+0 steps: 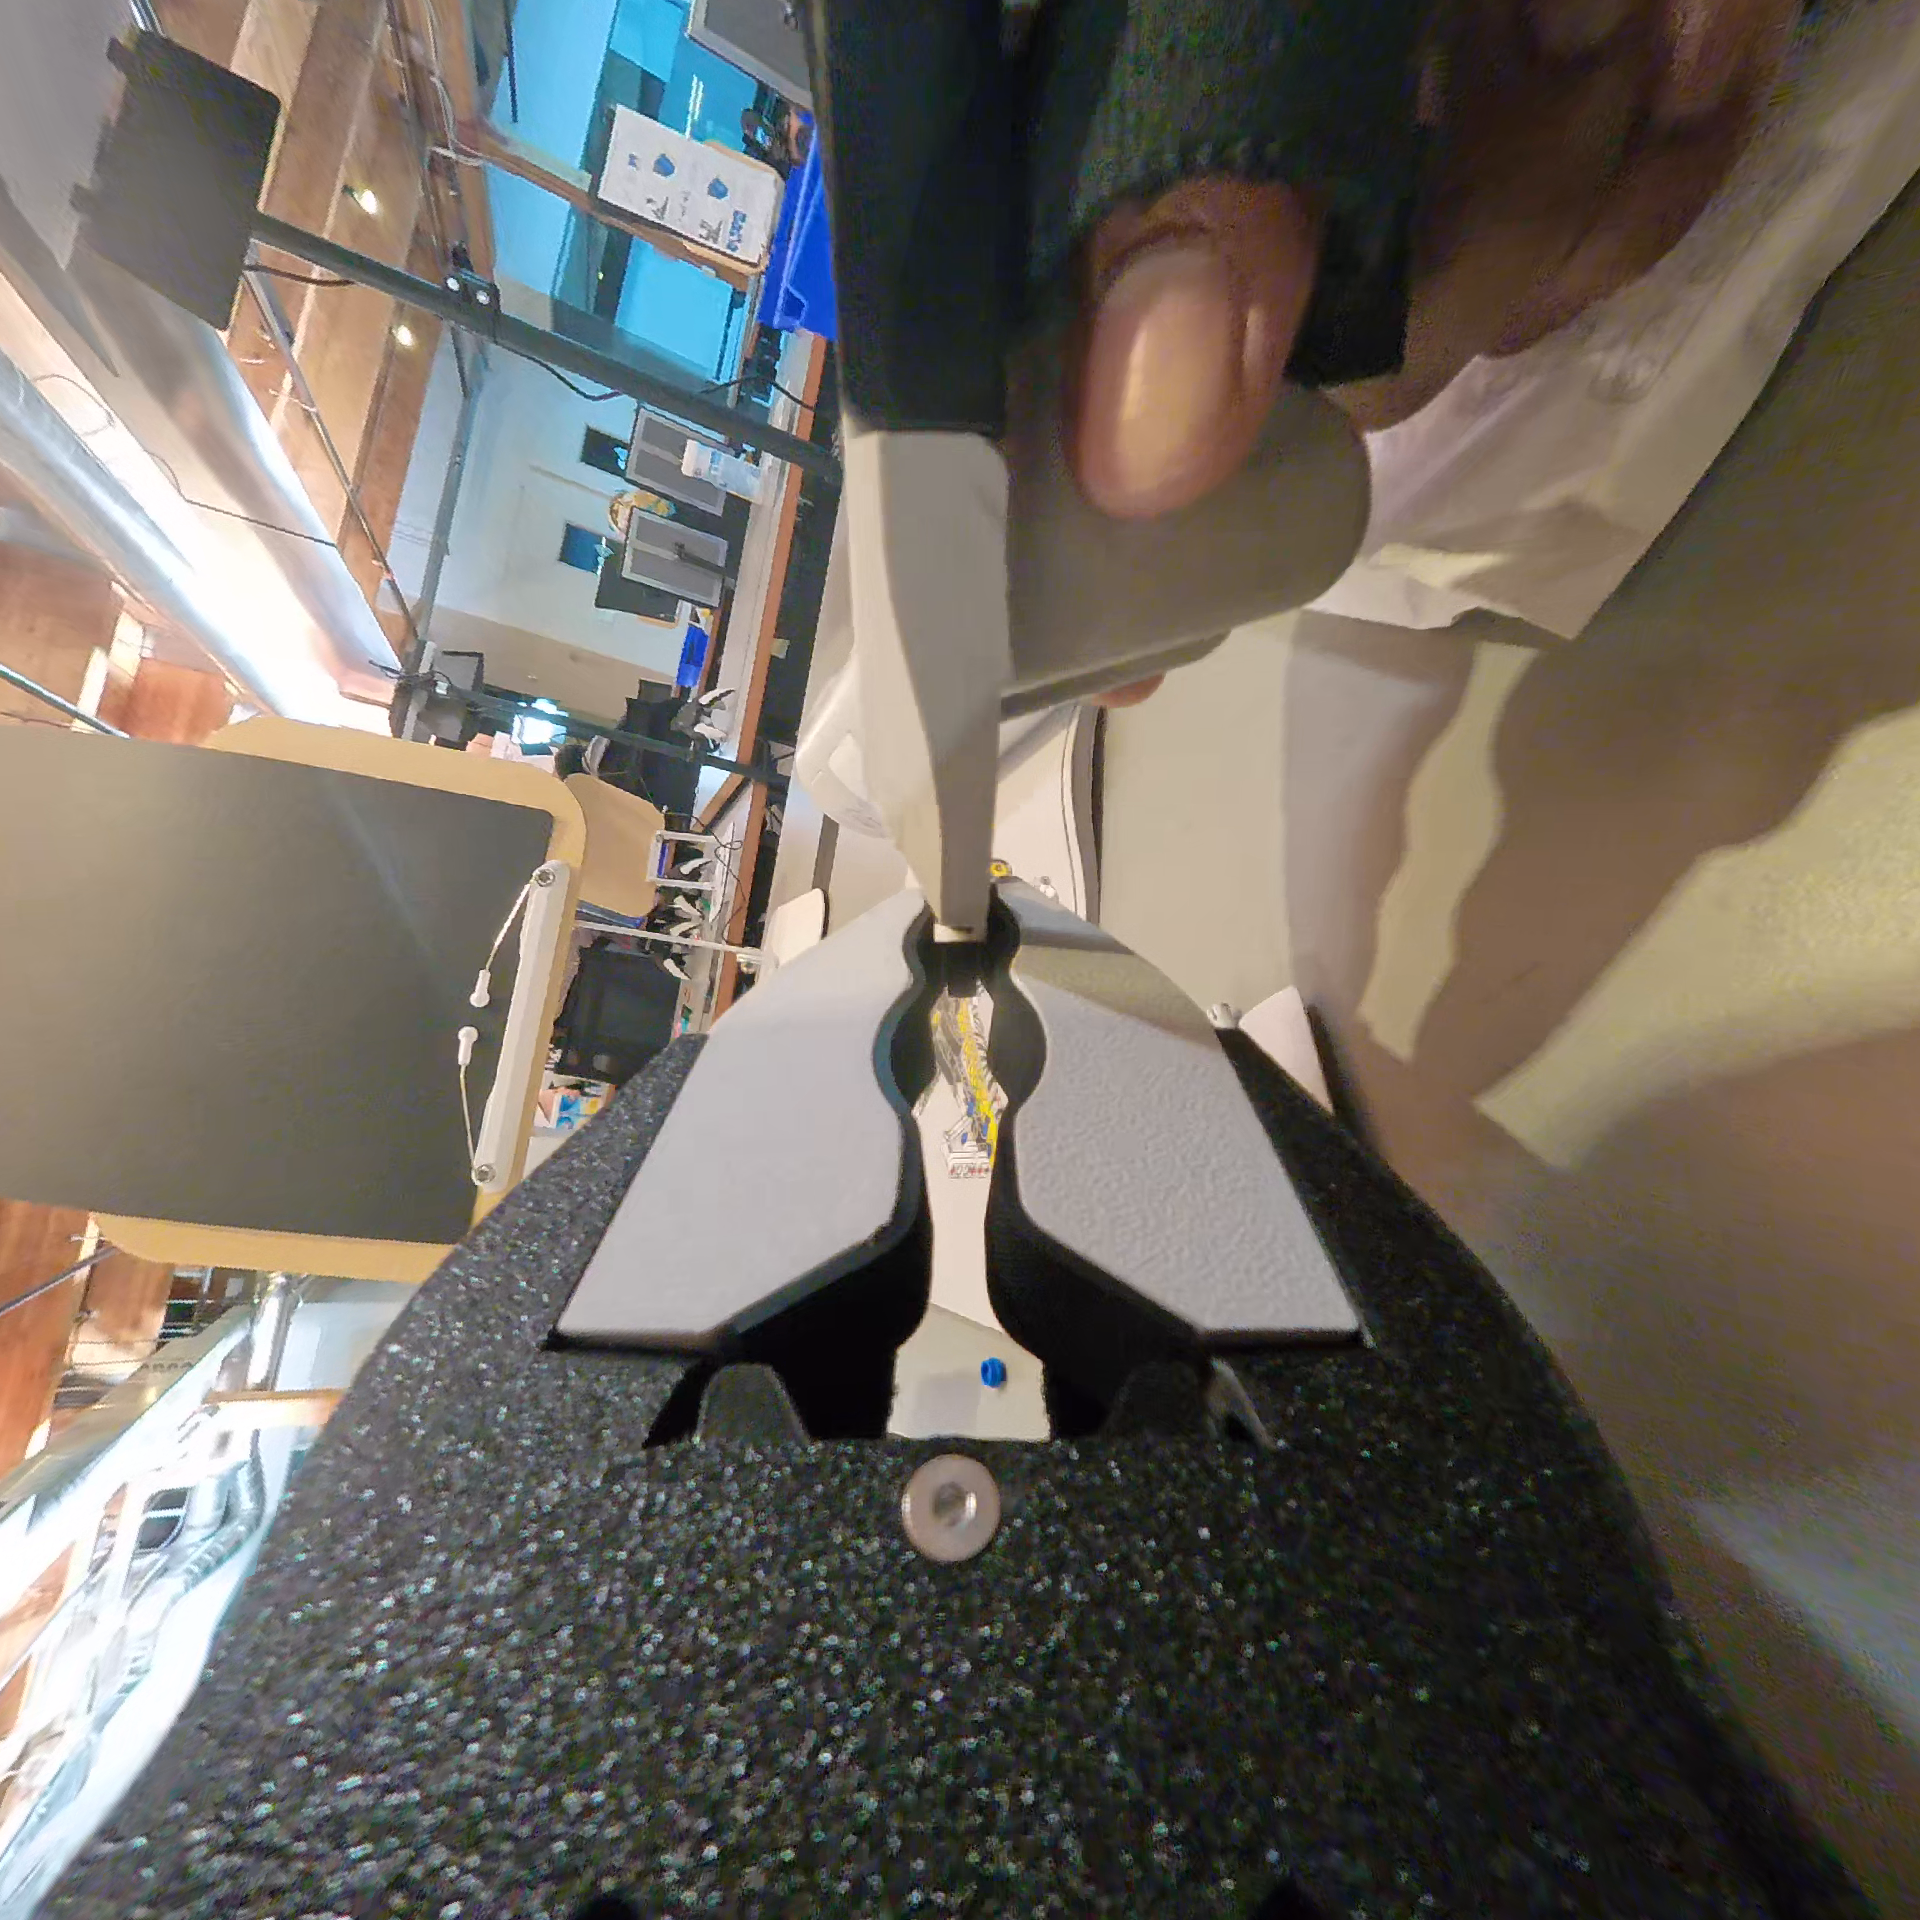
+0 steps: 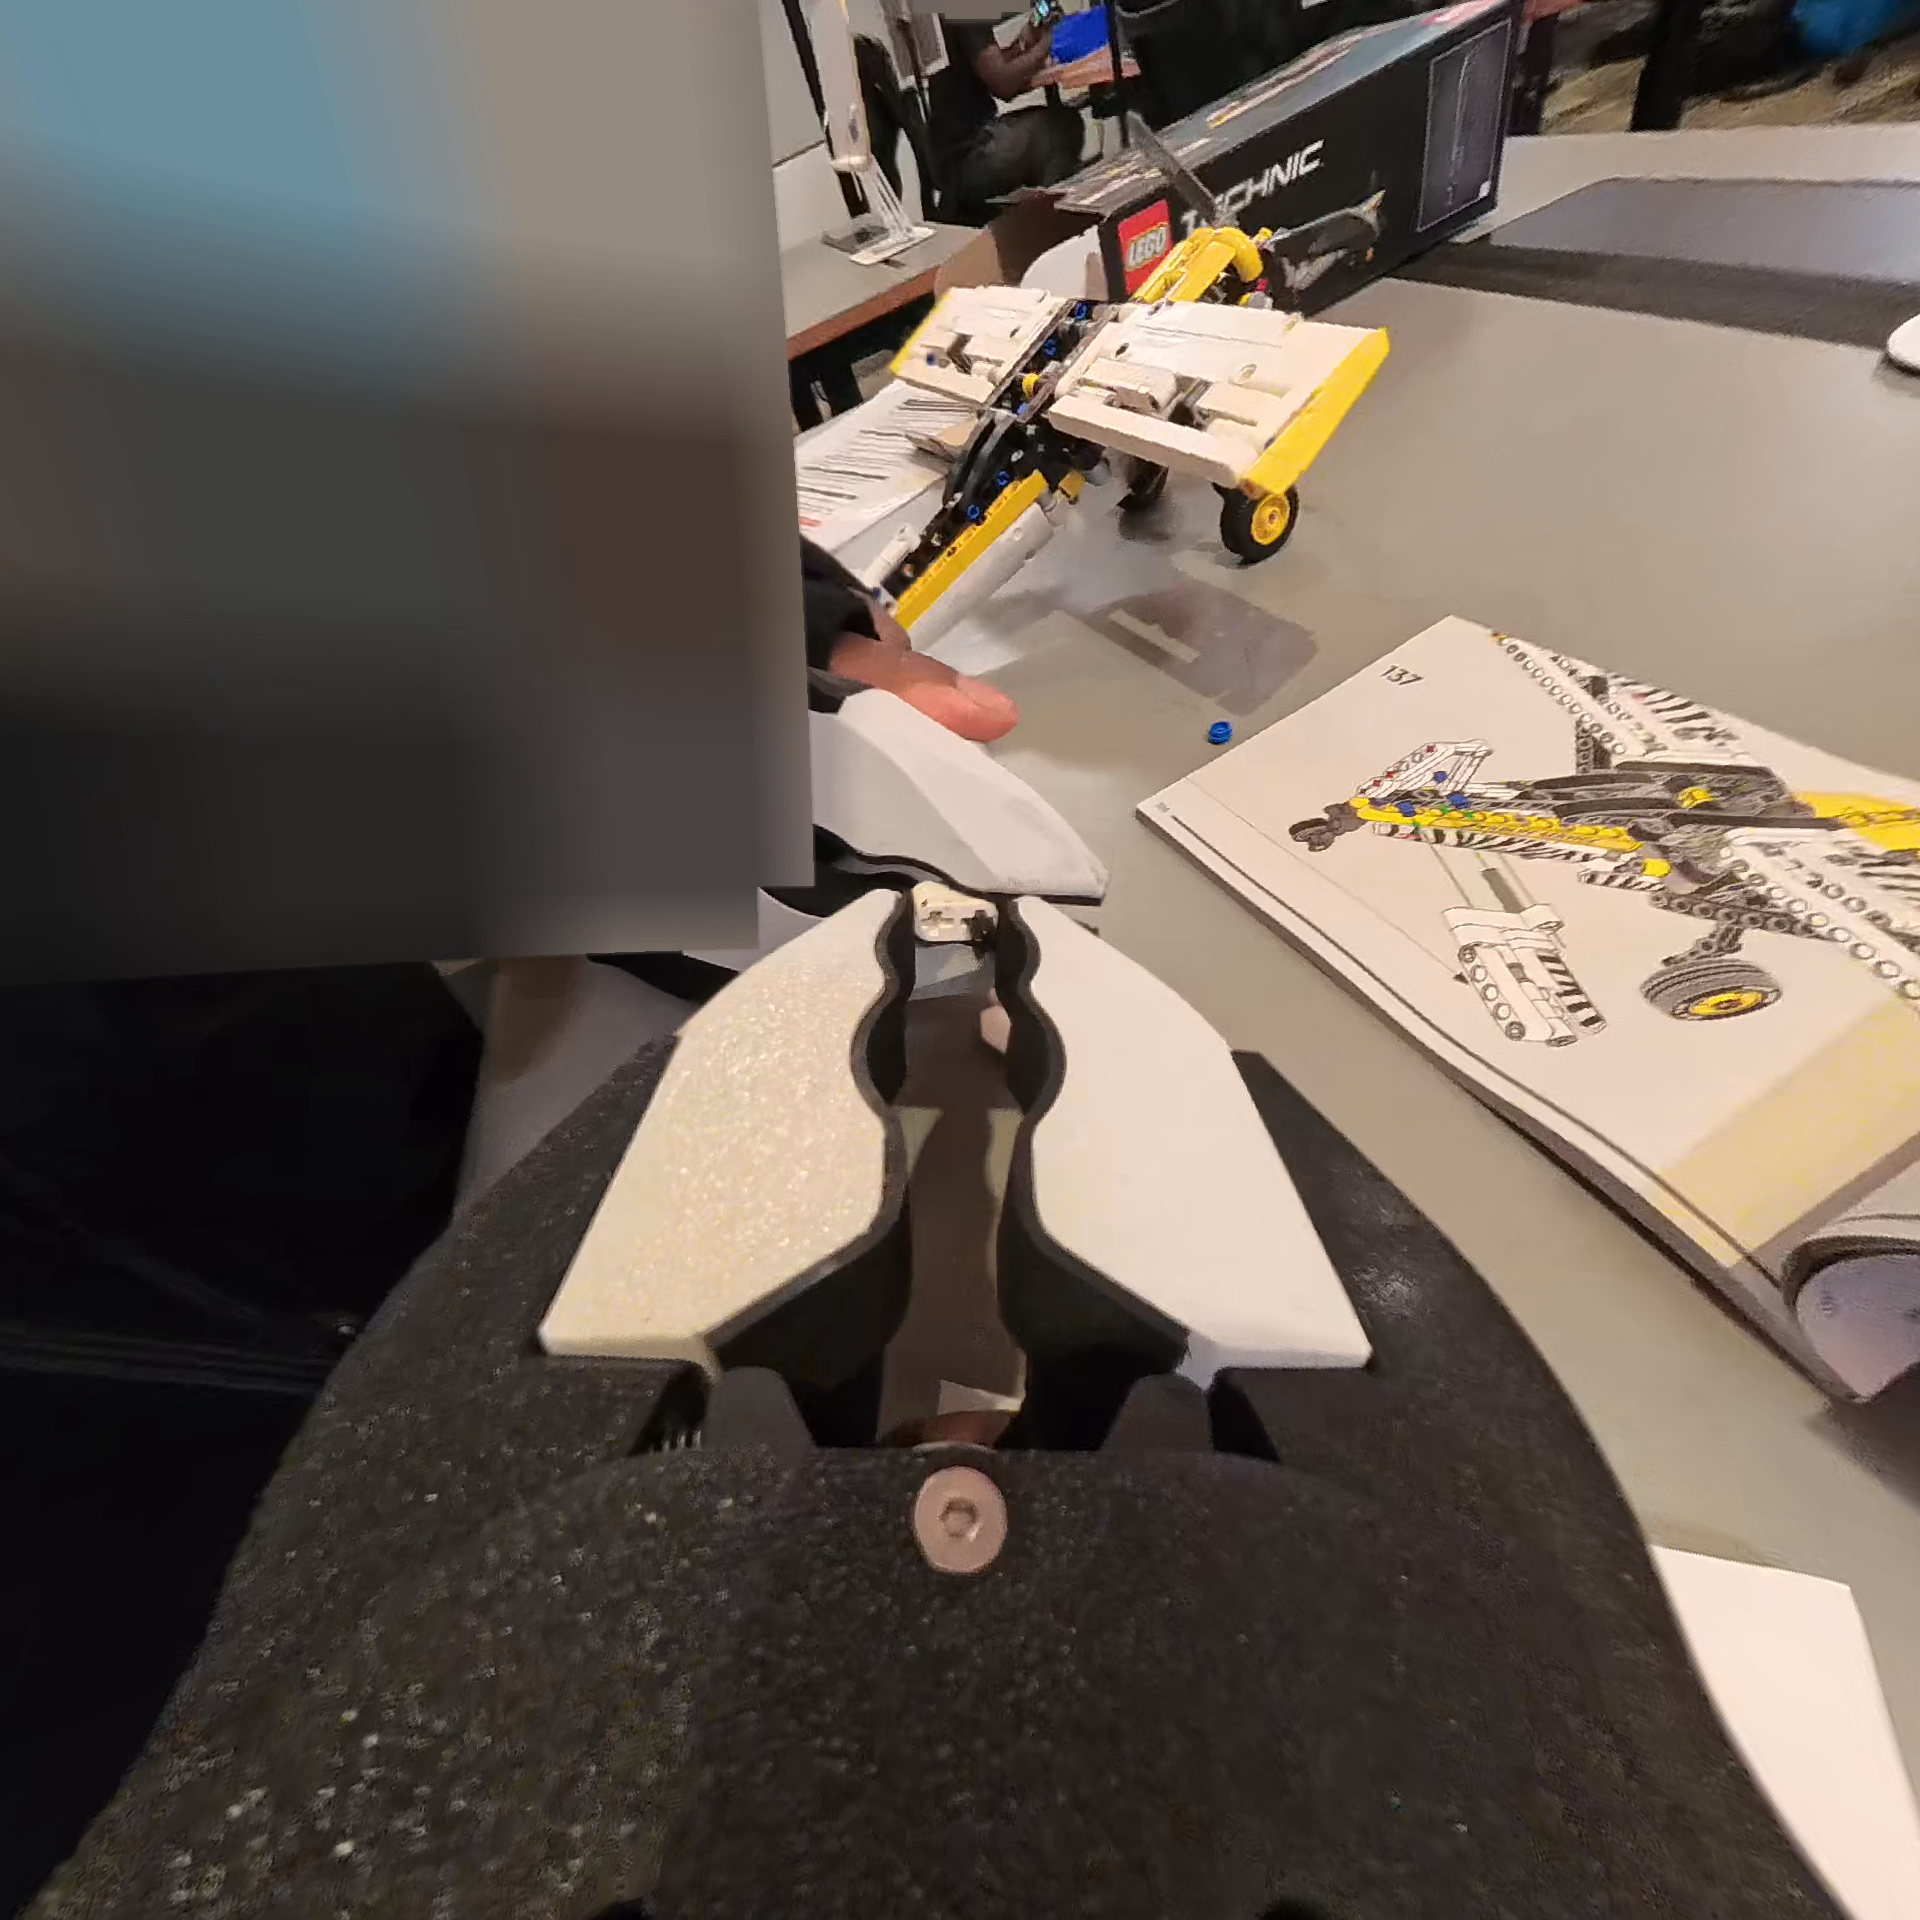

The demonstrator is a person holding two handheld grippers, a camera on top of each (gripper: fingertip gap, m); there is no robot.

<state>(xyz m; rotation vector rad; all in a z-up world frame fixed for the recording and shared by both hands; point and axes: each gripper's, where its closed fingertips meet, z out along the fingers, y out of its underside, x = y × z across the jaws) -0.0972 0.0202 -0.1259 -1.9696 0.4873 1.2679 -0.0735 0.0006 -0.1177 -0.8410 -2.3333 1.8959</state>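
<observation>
A grey bench (image 2: pixel 1558 499) carries most of what shows in the right wrist view. Far back on it lies a long black box (image 2: pixel 1351 177) with printing on its side. In front of the box stands a white and yellow brick-built plane model (image 2: pixel 1122 405) on yellow-hubbed wheels, its tail reaching down to the left over some printed sheets (image 2: pixel 862 468). To the right, an open instruction booklet (image 2: pixel 1558 956) lies flat, its page showing a drawing of the yellow and white model. A tiny blue round piece (image 2: pixel 1220 731) sits alone on the bench between the model and the booklet, apart from both. A large blurred patch covers the upper left of this view.

The left gripper (image 2: pixel 956 800) reaches in from the left, a person's fingertip (image 2: pixel 966 701) resting on its white shell, and it crosses right in front of the right gripper's tips, hiding the far side of what they hold.

The right gripper (image 2: pixel 954 925) has its fingers (image 2: pixel 790 1091) set narrow, clamped at the very tips on a small white brick piece (image 2: pixel 940 920) with a dark pin at its right end.

In the left wrist view, turned on its side, the left gripper (image 1: pixel 961 951) has its fingers (image 1: pixel 1132 1143) nearly together at the tips, pinching the dark pin end of the same white piece (image 1: pixel 956 932), where a finger of the right gripper (image 1: pixel 961 727) comes down to meet them. A person's thumb (image 1: pixel 1174 374) presses the right gripper's grey shell. A black panel with a pale wood edge (image 1: pixel 260 987) fills the left.
</observation>
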